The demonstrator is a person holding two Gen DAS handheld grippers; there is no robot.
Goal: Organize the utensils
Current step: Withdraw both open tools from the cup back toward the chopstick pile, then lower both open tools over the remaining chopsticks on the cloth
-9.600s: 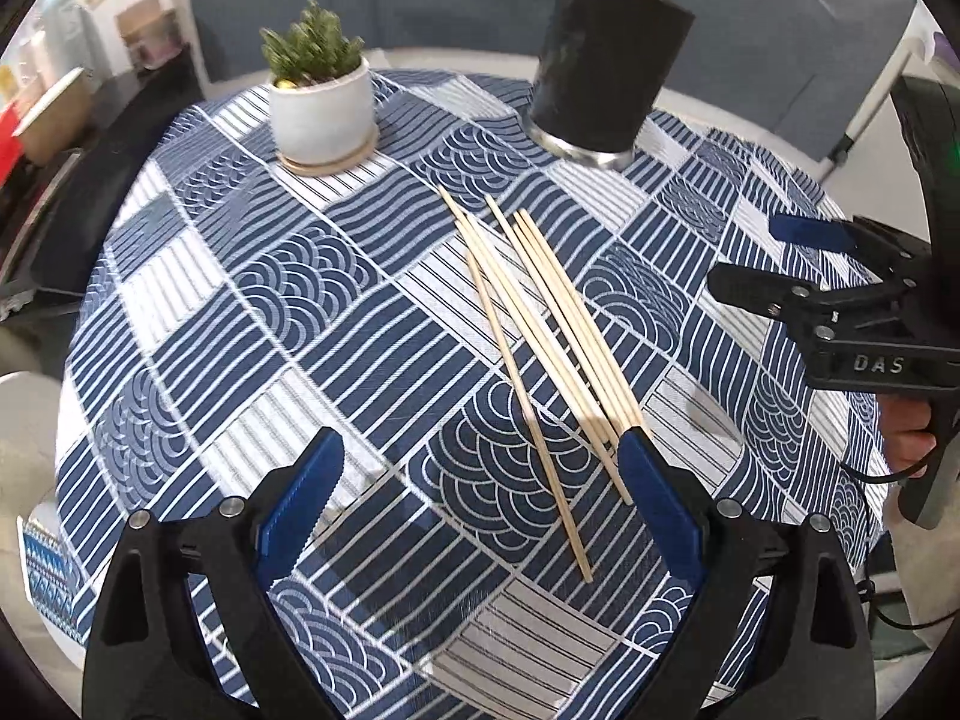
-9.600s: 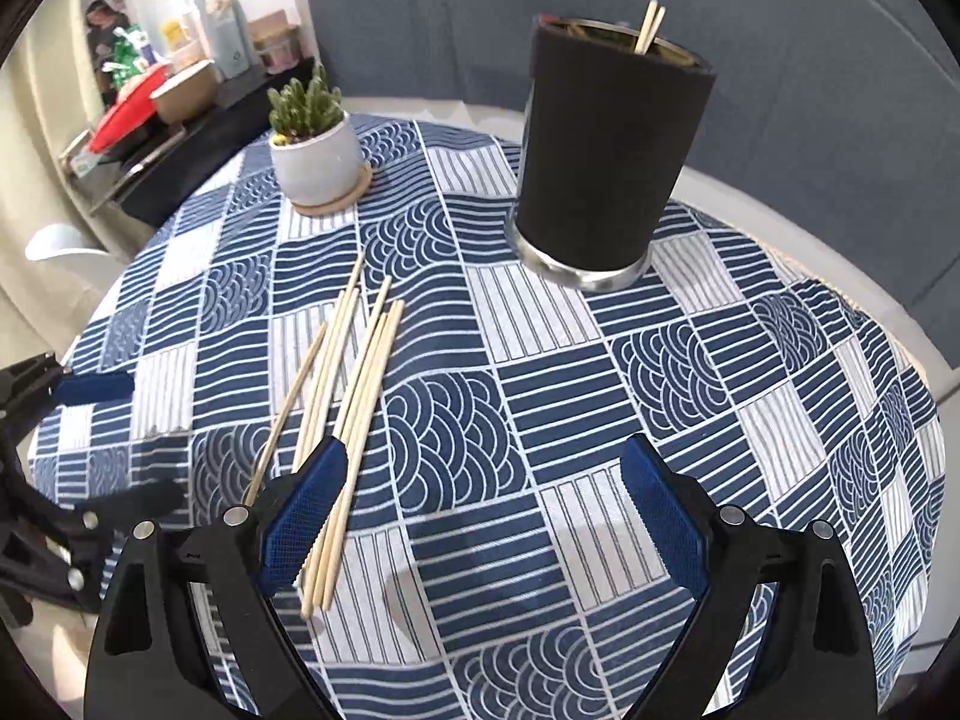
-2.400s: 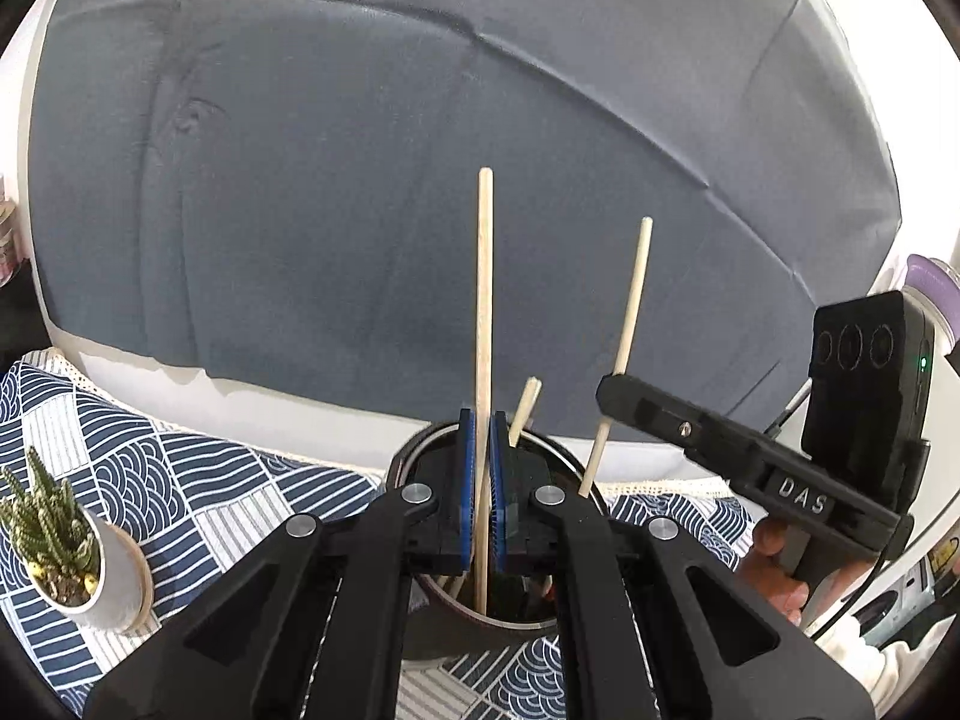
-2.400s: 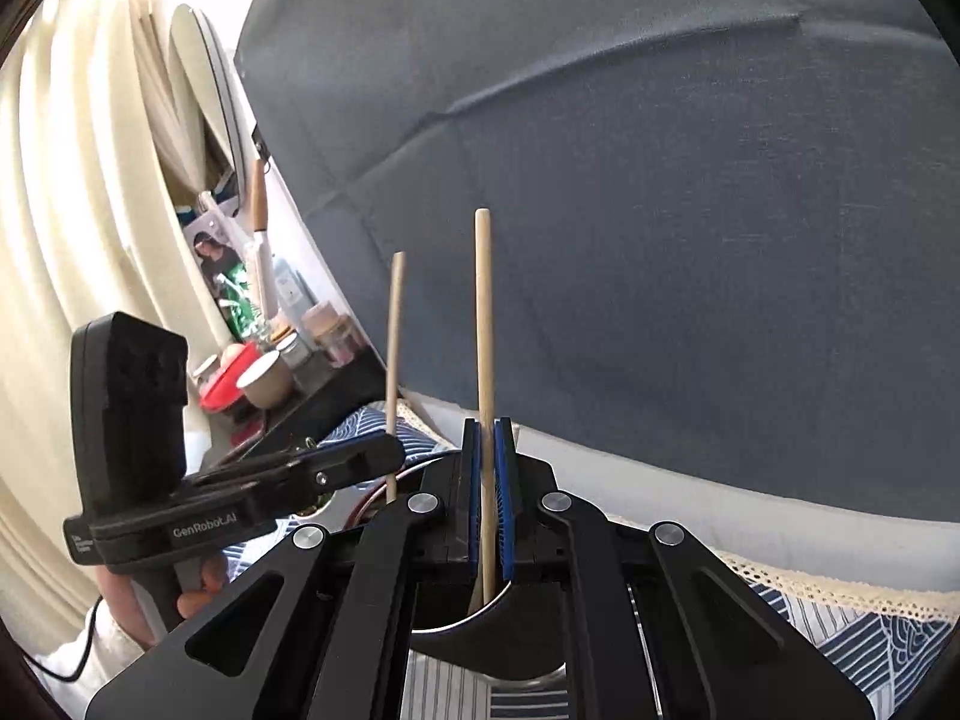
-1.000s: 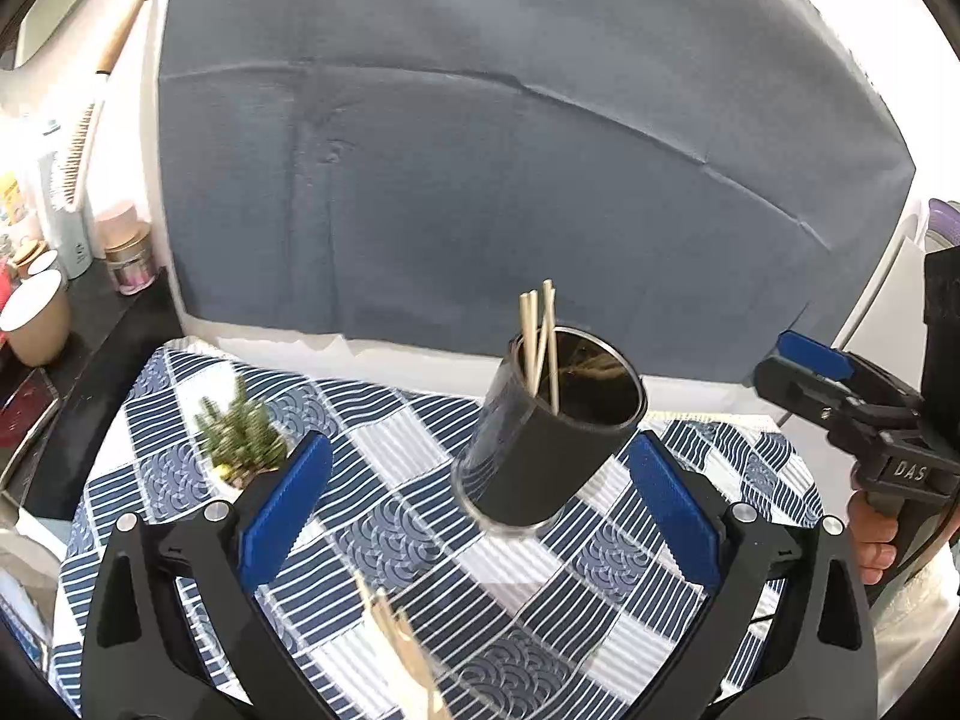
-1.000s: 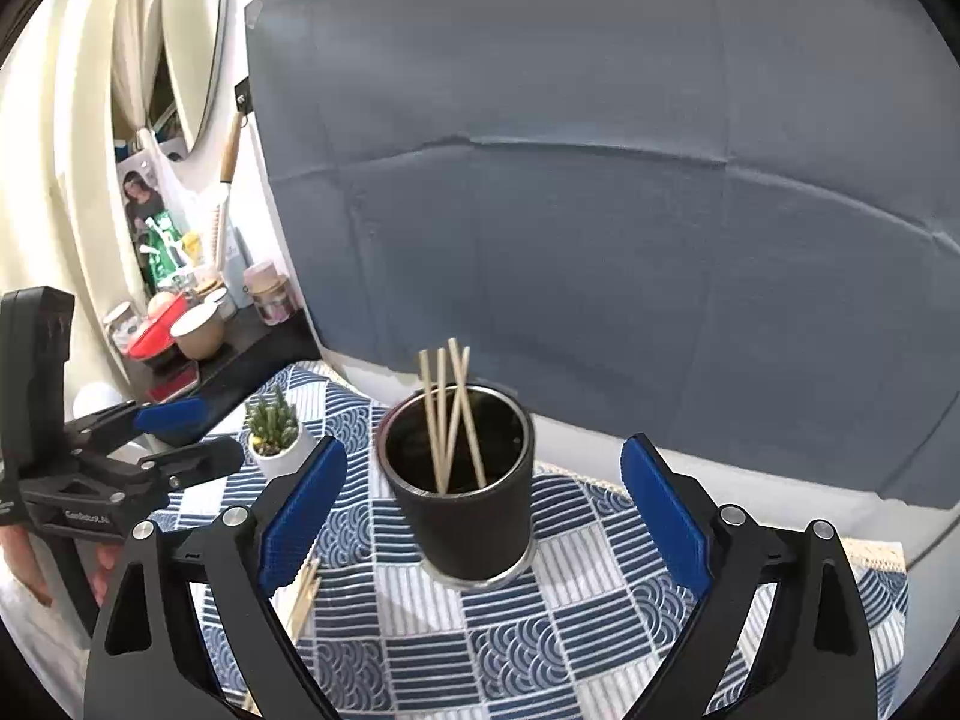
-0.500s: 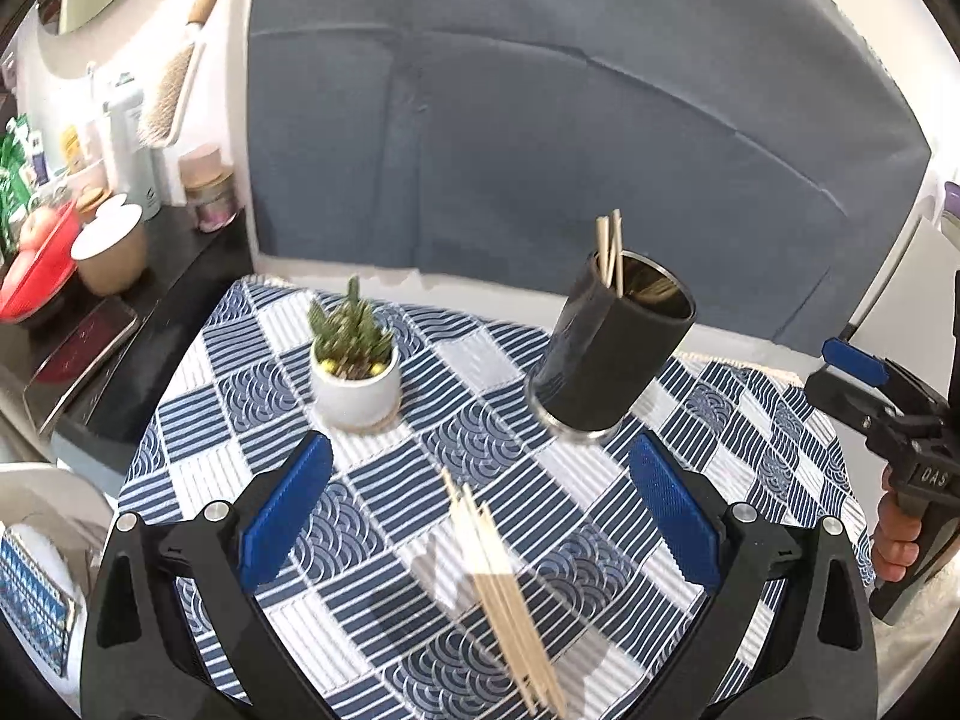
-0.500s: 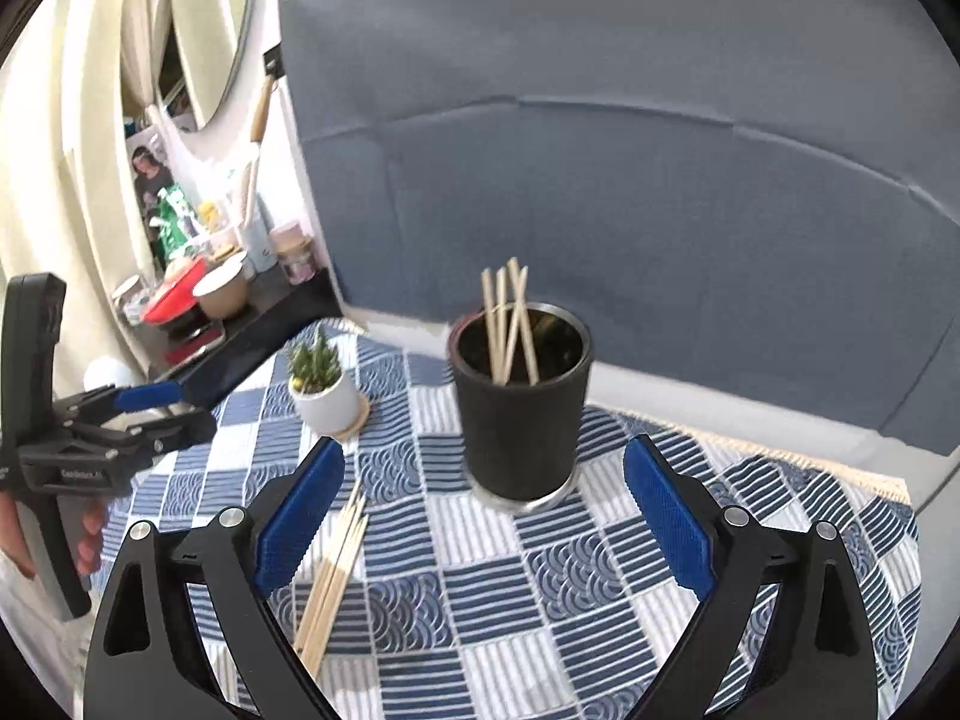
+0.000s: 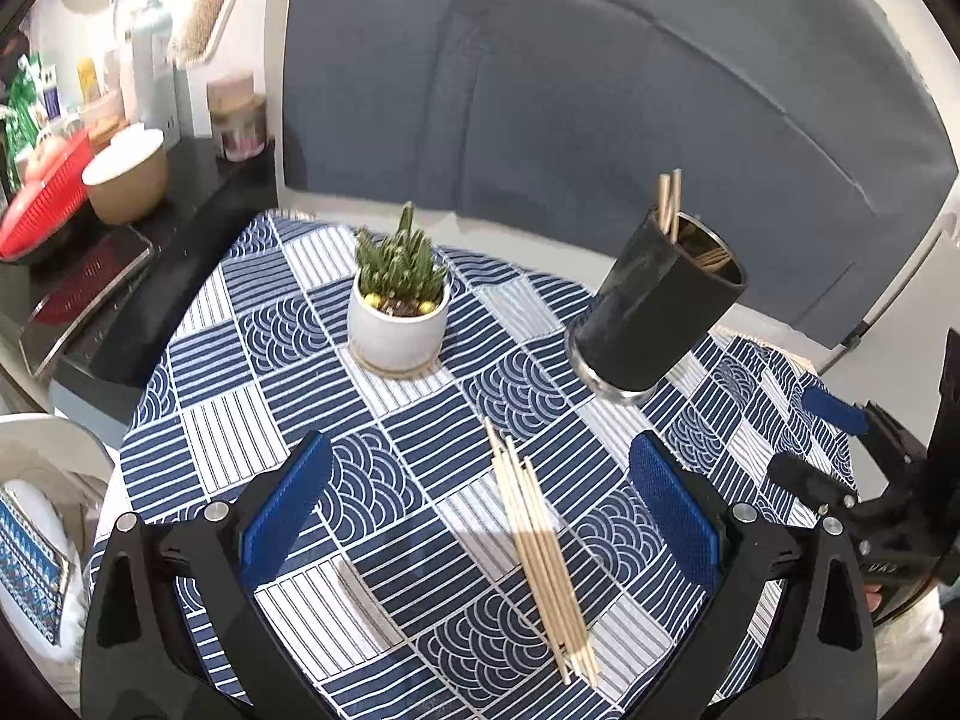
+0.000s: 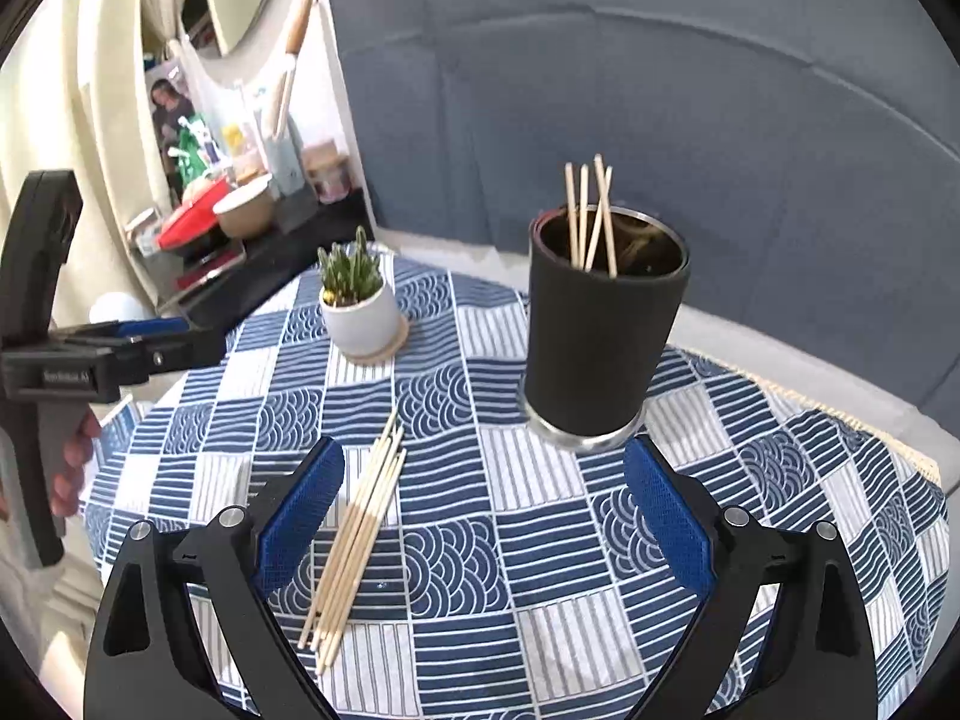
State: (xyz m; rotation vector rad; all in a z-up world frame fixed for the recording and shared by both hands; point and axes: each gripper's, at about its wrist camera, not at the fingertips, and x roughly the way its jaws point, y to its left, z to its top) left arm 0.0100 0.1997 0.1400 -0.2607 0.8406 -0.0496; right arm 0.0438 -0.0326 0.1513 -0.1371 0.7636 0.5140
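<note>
A black cylindrical holder stands on the round table with several wooden chopsticks upright in it. A bundle of several loose chopsticks lies flat on the blue patterned tablecloth. My left gripper is open and empty, above the table over the bundle; it also shows in the right wrist view. My right gripper is open and empty, above the table between bundle and holder; it also shows in the left wrist view.
A small cactus in a white pot stands on a coaster left of the holder. A dark side counter with a bowl, red basket and jars lies beyond the table's left edge. A grey-blue backdrop rises behind.
Both grippers have let go of the chopsticks they held over the holder, opened, and pulled back and down toward the loose bundle. The holder now holds more chopsticks.
</note>
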